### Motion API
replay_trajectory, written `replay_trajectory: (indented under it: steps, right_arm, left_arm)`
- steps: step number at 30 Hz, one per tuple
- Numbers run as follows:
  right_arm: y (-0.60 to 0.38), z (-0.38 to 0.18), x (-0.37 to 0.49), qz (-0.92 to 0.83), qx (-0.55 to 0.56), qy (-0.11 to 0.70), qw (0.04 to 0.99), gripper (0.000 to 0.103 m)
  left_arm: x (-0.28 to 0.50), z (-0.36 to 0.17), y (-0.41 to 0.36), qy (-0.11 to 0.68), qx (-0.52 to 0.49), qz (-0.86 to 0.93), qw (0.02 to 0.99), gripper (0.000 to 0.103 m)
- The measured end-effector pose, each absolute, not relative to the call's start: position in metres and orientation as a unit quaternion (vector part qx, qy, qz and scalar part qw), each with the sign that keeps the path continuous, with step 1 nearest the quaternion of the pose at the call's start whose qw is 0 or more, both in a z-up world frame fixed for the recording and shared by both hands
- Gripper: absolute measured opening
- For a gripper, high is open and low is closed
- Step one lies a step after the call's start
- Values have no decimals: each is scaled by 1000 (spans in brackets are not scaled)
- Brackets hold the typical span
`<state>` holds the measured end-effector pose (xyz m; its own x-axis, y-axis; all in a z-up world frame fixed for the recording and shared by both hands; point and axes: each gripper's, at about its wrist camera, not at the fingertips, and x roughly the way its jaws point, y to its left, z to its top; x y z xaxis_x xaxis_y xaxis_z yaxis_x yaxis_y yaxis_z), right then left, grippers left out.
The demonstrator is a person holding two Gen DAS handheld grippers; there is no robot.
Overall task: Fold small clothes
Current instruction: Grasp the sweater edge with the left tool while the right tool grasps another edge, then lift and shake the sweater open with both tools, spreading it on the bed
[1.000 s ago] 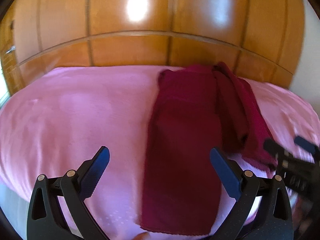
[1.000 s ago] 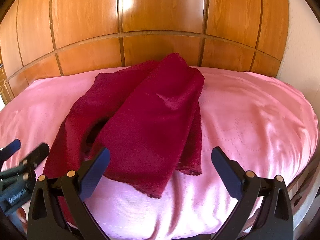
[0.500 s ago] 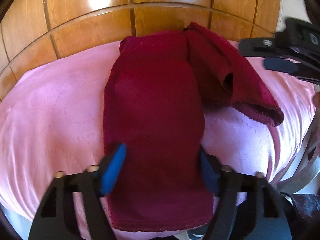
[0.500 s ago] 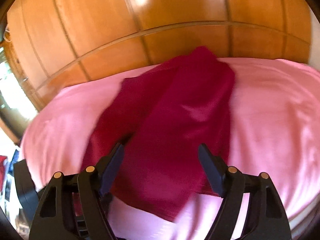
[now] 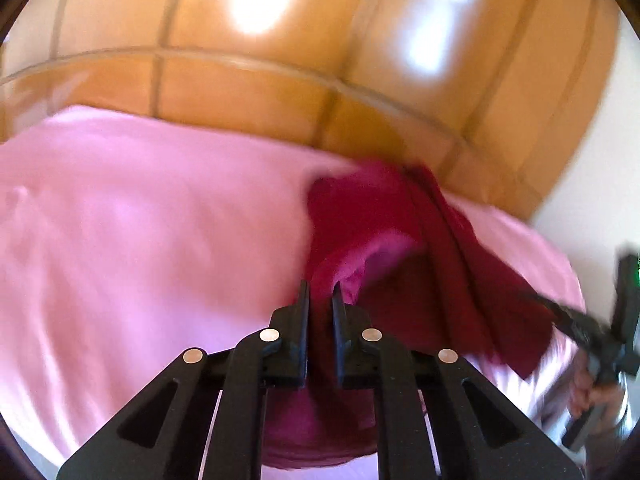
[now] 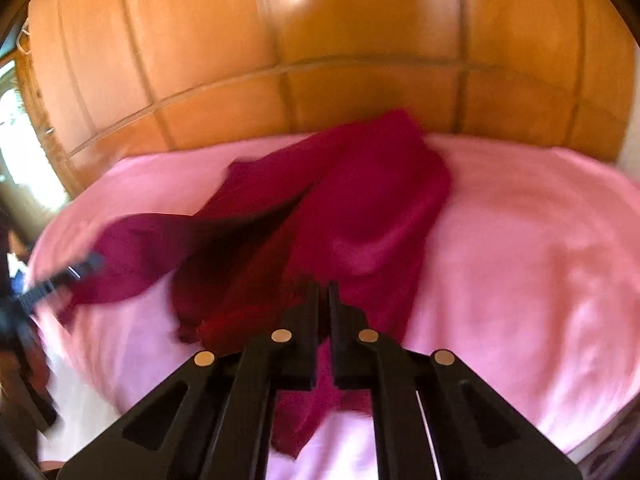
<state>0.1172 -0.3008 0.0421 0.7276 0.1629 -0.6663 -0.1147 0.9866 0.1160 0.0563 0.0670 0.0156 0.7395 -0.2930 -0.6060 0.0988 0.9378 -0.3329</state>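
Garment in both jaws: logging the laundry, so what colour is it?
The garment is plain dark red, shown best in the right wrist view.

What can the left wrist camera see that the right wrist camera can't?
Only the left wrist view shows the left gripper up close, shut on one near end of the dark red garment, and a white wall at the right. Only the right wrist view shows the right gripper up close, shut on the other end, and a bright window at the left. Both show the pink bedspread and wooden panels.
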Motion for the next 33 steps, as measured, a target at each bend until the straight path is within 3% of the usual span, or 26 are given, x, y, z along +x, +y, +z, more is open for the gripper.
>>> replay_trajectory:
  steps: [7,19,20,21,23,24,29,33]
  right_arm:
    - [-407,59,161,-103,-15,327,939,3]
    - [-564,21,264,-322,-37,389,862,5]
    - [-572,22,270,-326,-30,392,860,6]
    - [-577,23,269,-330,-24,390,859,18]
    - [-576,29,263,-327,-12,379,866,46]
    - [-567,34,259,-316,-7,371,873,49]
    - [-494,22,223,-73,112,417,899,49]
    - [-427,-20,202,97,205,476,850,47]
  left_arm:
    - [131,40,132,324,-166,-2,931,8]
    - [238,26,198,374,-159,163,899,10]
    - [239,26,199,373,-157,171,898,20]
    - [238,28,198,368,-151,177,900,35]
    - [233,33,195,353,-142,186,906,59]
    - [223,36,191,338,-142,182,912,61]
    - [195,16,159,361,-169,29,917,60]
    - [181,-32,120,423,-247,-110,865,49]
